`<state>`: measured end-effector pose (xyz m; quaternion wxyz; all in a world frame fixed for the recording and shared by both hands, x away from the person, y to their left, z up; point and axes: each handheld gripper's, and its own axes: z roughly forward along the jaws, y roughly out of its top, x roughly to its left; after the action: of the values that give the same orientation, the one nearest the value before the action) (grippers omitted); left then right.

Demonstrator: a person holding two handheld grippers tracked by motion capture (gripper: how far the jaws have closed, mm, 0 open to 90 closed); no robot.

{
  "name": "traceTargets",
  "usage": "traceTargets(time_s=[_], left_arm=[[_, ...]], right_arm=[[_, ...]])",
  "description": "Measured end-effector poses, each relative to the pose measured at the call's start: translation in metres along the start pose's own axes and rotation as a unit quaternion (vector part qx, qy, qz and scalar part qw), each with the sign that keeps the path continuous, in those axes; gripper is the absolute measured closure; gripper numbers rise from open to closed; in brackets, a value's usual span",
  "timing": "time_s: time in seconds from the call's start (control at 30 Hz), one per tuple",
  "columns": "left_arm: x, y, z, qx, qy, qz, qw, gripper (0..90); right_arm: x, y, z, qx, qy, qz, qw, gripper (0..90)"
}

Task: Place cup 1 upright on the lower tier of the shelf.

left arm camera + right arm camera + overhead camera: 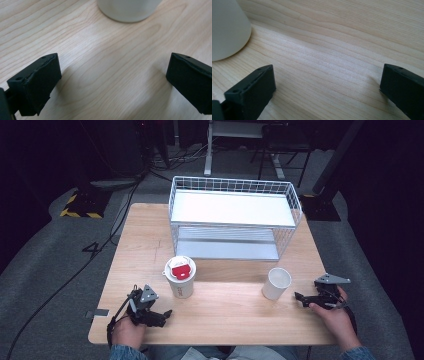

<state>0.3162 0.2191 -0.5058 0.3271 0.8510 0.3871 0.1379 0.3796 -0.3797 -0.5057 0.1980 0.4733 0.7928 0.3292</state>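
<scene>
lidded cup [180, 276] stands upright near the desk's [230, 315] front left, white body, red tab on its lid. open cup [276, 283] stands upright well to its right, mouth up, nothing visible inside. left tongs [159, 317] rest low on the desk just beside the lidded cup, released, jaws wide apart, the cup's base ahead in the left gripper view. right tongs [300, 298] lie just beside the open cup, likewise released. judgement: each is lined up for its nearest cup. wire rack [235, 217] stands behind, both shelves bare, probably the destination.
</scene>
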Motion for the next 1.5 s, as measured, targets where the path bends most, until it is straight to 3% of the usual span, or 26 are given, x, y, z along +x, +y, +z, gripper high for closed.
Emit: traceTargets(time_s=[0.13, 0.17, 0.53, 0.8, 0.97, 1.17, 1.5], left_arm=[[0.006, -0.003, -0.004, 0.002, 0.001, 0.005, 1.0, 0.2], [0.008, -0.004, -0.004, 0.001, -0.005, -0.002, 1.0, 0.2], [0.008, -0.004, -0.004, 0.001, 0.001, 0.0, 1.0, 0.0], [0.008, -0.003, -0.003, 0.0, 0.008, -0.014, 0.9999, 0.0], [0.013, -0.003, -0.004, 0.001, 0.005, -0.005, 1.0, 0.0], [0.015, -0.003, -0.004, 0.0, 0.011, -0.004, 0.9999, 0.0], [0.015, -0.003, -0.004, 0.0, 0.01, -0.005, 0.9999, 0.0]], right_arm=[[0.0, 0.0, 0.0, 0.0, 0.001, 0.0, 1.0, 0.3], [0.0, 0.0, 0.0, 0.0, 0.002, 0.0, 1.0, 0.4], [-0.001, 0.0, 0.0, -0.001, 0.005, -0.002, 1.0, 0.4], [-0.001, 0.0, -0.001, -0.004, 0.005, -0.003, 1.0, 3.1], [-0.003, -0.002, -0.003, -0.01, -0.002, 0.002, 0.9999, 5.0], [-0.005, -0.001, -0.011, -0.021, 0.002, 0.006, 0.9998, 4.9], [0.003, 0.001, -0.032, -0.044, 0.008, 0.002, 0.999, 5.7]])
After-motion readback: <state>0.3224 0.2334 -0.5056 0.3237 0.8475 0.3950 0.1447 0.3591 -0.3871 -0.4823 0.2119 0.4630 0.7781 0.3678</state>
